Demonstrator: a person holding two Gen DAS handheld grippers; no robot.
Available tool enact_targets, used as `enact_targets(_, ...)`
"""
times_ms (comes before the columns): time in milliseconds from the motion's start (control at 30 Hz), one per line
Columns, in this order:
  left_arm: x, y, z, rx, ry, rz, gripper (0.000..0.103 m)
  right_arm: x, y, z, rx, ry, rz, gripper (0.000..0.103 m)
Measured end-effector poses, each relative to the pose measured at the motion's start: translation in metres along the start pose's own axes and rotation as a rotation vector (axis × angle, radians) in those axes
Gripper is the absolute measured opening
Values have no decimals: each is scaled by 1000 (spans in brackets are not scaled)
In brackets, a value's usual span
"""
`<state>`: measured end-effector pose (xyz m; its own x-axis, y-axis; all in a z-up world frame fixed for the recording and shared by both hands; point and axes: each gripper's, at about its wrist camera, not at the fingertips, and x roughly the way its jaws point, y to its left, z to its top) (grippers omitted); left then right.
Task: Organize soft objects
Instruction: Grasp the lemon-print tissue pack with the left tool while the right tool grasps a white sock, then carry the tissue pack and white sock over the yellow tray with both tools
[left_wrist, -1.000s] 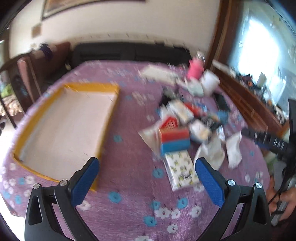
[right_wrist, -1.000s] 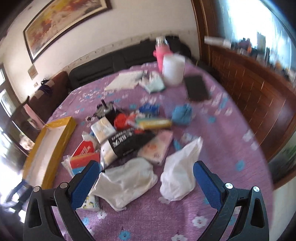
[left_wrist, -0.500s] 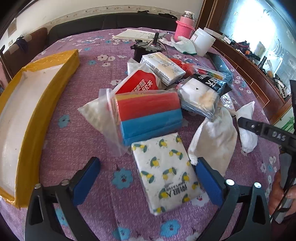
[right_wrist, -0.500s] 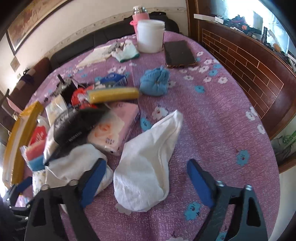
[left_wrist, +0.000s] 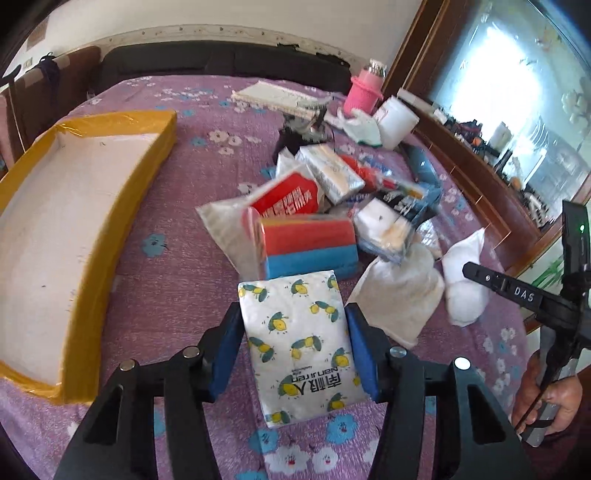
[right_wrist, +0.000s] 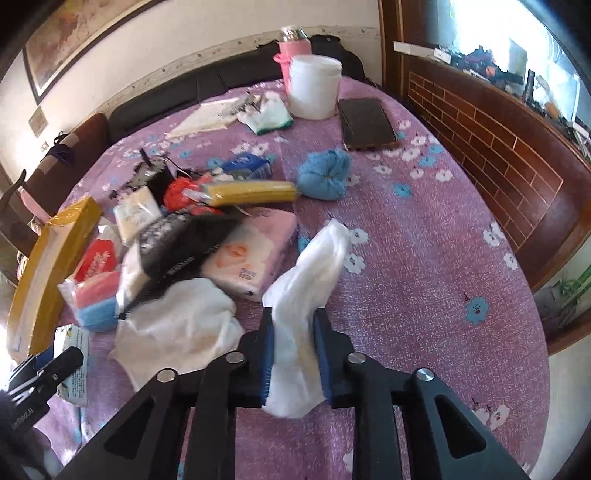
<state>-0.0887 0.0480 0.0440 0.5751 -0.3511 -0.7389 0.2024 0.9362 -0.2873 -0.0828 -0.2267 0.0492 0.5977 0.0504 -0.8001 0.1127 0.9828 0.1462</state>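
A white tissue pack (left_wrist: 295, 343) printed with lemons lies on the purple flowered cloth in the left wrist view. My left gripper (left_wrist: 293, 314) straddles it, its jaws closing, both blue pads against the pack's long sides. In the right wrist view a crumpled white cloth (right_wrist: 314, 266) runs up between the pads of my right gripper (right_wrist: 294, 317), whose jaws are closing and pinch its lower part. A second white cloth (right_wrist: 177, 317) lies just to its left. The open yellow tray (left_wrist: 147, 177) sits at the left of the table.
A heap of packets fills the middle: bagged red and blue sponges (left_wrist: 308, 243), a pink tissue pack (right_wrist: 251, 251), a black pouch. Farther back are a blue cloth ball (right_wrist: 325, 175), a dark phone (right_wrist: 365, 123), a white tub (right_wrist: 314, 88) and a pink flask (right_wrist: 293, 48). A wooden ledge borders the right.
Both grippers came down toward the table and their jaws narrowed. The left now clasps the lemon tissue pack; the right now pinches the white cloth.
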Motion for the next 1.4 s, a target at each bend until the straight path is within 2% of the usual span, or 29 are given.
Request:
enact_targets(133,-39,13,6,-24,-79,-23,54,-26,23,4,-53,-62,50,15)
enact_targets(333,-95,48,20,-76,-188,-18,54,-64,62,7,-111,-144,178,11)
enact_targets(433,-113,70,33,-88,-224,23,54,-77,88,16,-145,-167,260,11)
enact_targets(600,-119,112,62,-114,-243,112,54,-81,149,37,-217,-133,418,12)
enact_targets(667,-113,130,77,-116,-241,158,55,-73,181,45,-253,-104,469,12)
enact_targets(833,-80,167,103,-122,-216,236,55,-38,256,58,-329,-47,501,12)
enact_targets(1000,-41,194,122,-164,-167,237,54,21,316,79,-358,9,472,12)
enact_targets(1267,-4,222,137,-210,-142,286,55,97,358,102,-338,82,417,12)
enact_targets(1333,0,224,137,-213,-135,291,58,111,363,105,-337,88,407,12)
enact_targets(1400,2,225,137,-208,-128,296,65,123,364,108,-336,91,397,13)
